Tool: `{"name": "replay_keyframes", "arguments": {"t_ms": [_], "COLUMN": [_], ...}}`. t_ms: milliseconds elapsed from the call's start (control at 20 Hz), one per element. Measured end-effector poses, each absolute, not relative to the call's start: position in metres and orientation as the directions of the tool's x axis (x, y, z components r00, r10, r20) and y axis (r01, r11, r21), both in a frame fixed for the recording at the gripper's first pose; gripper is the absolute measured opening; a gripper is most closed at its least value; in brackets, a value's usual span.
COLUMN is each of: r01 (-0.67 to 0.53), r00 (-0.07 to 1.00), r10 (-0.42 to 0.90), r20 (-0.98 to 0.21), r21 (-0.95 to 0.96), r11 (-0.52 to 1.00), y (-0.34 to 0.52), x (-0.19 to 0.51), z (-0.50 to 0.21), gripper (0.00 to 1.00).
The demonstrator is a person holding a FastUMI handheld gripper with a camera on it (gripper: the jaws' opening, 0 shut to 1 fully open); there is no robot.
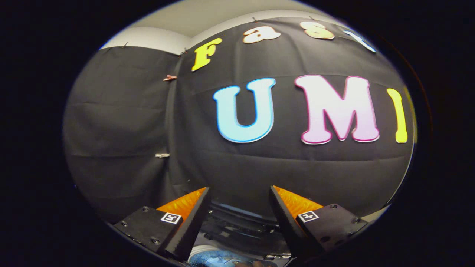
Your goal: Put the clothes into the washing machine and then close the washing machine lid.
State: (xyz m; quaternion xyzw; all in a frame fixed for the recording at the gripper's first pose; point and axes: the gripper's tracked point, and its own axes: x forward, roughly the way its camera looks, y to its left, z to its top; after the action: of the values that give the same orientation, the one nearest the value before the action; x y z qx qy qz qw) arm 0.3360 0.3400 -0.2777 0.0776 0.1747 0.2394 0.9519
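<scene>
A: Tongs status?
B: Gripper [239,193] wide apart, empty, raised toward the booth wall [122,122].
A: Washing machine?
B: Dark machine top [241,222] below and between the fingers; something bluish [219,257] under it, can't identify. Clothes and lid state unclear, so progress can't be judged.

Booth wall [122,122]: matt black cloth, woven, lightly creased, pinned with small clips [170,78]. Claw [239,207] spread wide with nothing between; finger [193,222] inner faces ribbed, rough; bodies matt hard plastic with screws, paper-like tags [171,217]. Below between them: washer [237,226], dark glossy plastic, smooth. Strip above cloth: plain matt wall.
</scene>
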Motion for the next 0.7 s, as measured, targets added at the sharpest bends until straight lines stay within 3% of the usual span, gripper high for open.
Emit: {"name": "replay_keyframes", "arguments": {"t_ms": [400,700], "r01": [-0.168,-0.055], "r00": [0.892,0.857], "r10": [0.223,0.115], "r20": [-0.392,-0.502], "r21": [0.171,0.133], "r11": [0.971,0.99], "y": [0.294,0.278], "x": [0.365,0.371], "z": [-0.313,-0.351], "gripper": [0.99,0.99]}}
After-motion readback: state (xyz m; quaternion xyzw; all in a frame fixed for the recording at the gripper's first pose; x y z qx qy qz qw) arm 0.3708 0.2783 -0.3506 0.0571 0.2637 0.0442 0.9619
